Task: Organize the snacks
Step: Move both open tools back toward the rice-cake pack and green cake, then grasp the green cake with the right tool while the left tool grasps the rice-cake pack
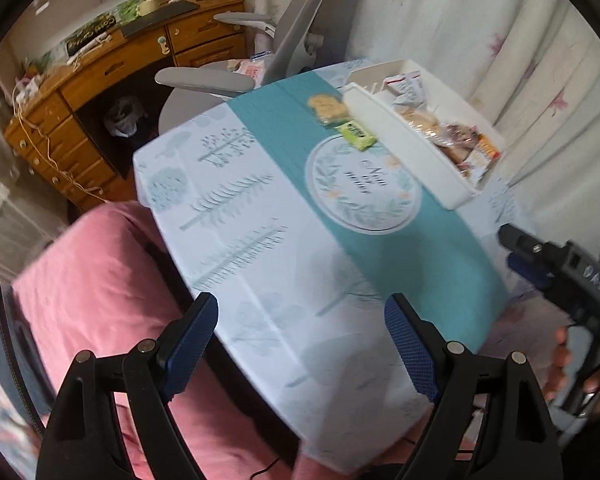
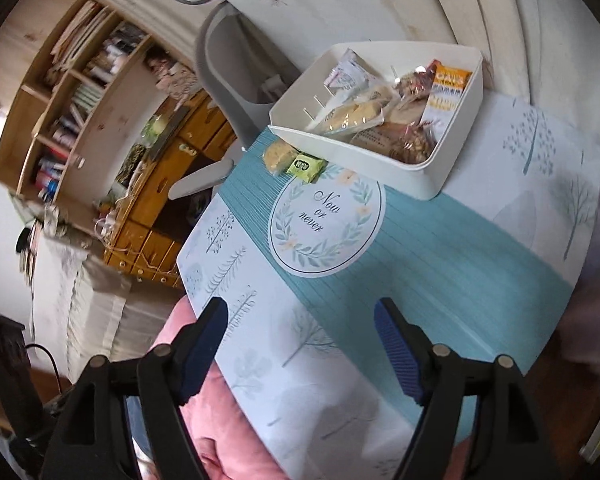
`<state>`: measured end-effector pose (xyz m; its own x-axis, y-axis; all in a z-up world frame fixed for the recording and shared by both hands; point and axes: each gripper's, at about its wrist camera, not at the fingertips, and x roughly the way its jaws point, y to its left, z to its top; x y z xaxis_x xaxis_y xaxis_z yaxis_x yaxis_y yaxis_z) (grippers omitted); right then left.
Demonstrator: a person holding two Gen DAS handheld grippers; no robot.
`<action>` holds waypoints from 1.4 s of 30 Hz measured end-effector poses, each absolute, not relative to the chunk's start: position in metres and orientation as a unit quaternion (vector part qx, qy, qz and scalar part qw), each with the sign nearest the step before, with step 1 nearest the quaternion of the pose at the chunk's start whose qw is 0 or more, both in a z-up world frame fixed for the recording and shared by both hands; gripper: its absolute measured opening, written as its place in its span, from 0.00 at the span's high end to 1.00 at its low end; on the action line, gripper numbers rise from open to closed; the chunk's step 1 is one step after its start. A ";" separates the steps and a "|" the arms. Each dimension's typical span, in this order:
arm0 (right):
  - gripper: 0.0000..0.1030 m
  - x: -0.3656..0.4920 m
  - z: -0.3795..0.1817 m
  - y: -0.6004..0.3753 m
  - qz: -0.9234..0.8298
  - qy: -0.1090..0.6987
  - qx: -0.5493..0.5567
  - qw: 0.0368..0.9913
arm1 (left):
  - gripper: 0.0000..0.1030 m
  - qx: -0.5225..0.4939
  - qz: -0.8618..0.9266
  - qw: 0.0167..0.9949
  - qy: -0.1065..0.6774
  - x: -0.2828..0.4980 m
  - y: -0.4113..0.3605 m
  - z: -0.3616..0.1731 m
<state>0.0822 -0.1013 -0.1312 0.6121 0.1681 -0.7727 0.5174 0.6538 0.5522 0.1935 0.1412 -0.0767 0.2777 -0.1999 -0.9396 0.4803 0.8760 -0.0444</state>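
2 wrapped snacks lie loose on the bench (image 2: 440, 240), just beside the white box (image 2: 456, 120) that already holds several packets: a pale biscuit pack (image 2: 278, 155) and a green packet (image 2: 306, 167), touching each other. Both look light, with slick, crinkly film; the biscuits are likely brittle, so a gentle pinch across the short sides seems wise. Left hand-held gripper (image 1: 302, 344) and right hand-held gripper (image 2: 300, 344) hang apart and empty, well short of them.
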 end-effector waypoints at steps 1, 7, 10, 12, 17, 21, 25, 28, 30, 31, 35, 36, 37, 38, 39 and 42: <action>0.26 0.088 -0.131 -0.098 -0.112 0.429 0.407 0.799 | 0.18 0.136 -0.211 0.789 0.560 0.202 0.144 -0.077; 0.26 0.126 -0.132 -0.089 -0.135 0.442 0.422 0.780 | 0.17 0.189 -0.201 0.796 0.538 0.254 0.140 -0.077; 0.26 0.148 -0.139 -0.089 -0.148 0.444 0.434 0.770 | 0.15 0.208 -0.211 0.797 0.527 0.280 0.130 -0.081; 0.26 0.162 -0.145 -0.091 -0.156 0.447 0.443 0.761 | 0.15 0.220 -0.225 0.793 0.521 0.295 0.121 -0.085; 0.26 0.202 -0.165 -0.096 -0.185 0.446 0.466 0.742 | 0.15 0.256 -0.253 0.786 0.503 0.338 0.091 -0.100; 0.26 0.229 -0.182 -0.106 -0.205 0.440 0.481 0.730 | 0.15 0.301 -0.273 0.783 0.471 0.371 0.060 -0.115; 0.26 0.258 -0.201 -0.116 -0.223 0.434 0.474 0.733 | 0.15 0.359 -0.306 0.768 0.432 0.400 0.022 -0.138; 0.26 0.277 -0.214 -0.121 -0.242 0.431 0.460 0.738 | 0.15 0.391 -0.338 0.750 0.414 0.414 -0.003 -0.157; 0.26 0.287 -0.224 -0.124 -0.246 0.428 0.450 0.744 | 0.15 0.400 -0.370 0.731 0.410 0.423 -0.020 -0.169; 0.26 0.294 -0.230 -0.125 -0.245 0.428 0.444 0.749 | 0.15 0.403 -0.382 0.724 0.409 0.427 -0.026 -0.174; 0.26 0.310 -0.251 -0.128 -0.251 0.434 0.415 0.759 | 0.15 0.414 -0.408 0.705 0.406 0.448 -0.049 -0.195; 0.26 0.313 -0.256 -0.129 -0.251 0.437 0.411 0.760 | 0.15 0.419 -0.410 0.701 0.405 0.452 -0.052 -0.200; 0.26 0.316 -0.262 -0.130 -0.255 0.436 0.407 0.761 | 0.15 0.421 -0.412 0.700 0.404 0.457 -0.056 -0.205; 0.26 0.319 -0.267 -0.131 -0.256 0.440 0.400 0.762 | 0.15 0.419 -0.417 0.697 0.406 0.462 -0.059 -0.211; 0.26 0.322 -0.271 -0.131 -0.256 0.444 0.391 0.764 | 0.15 0.415 -0.424 0.693 0.409 0.468 -0.063 -0.216; 0.26 0.329 -0.284 -0.132 -0.255 0.453 0.376 0.767 | 0.15 0.401 -0.444 0.687 0.412 0.483 -0.072 -0.229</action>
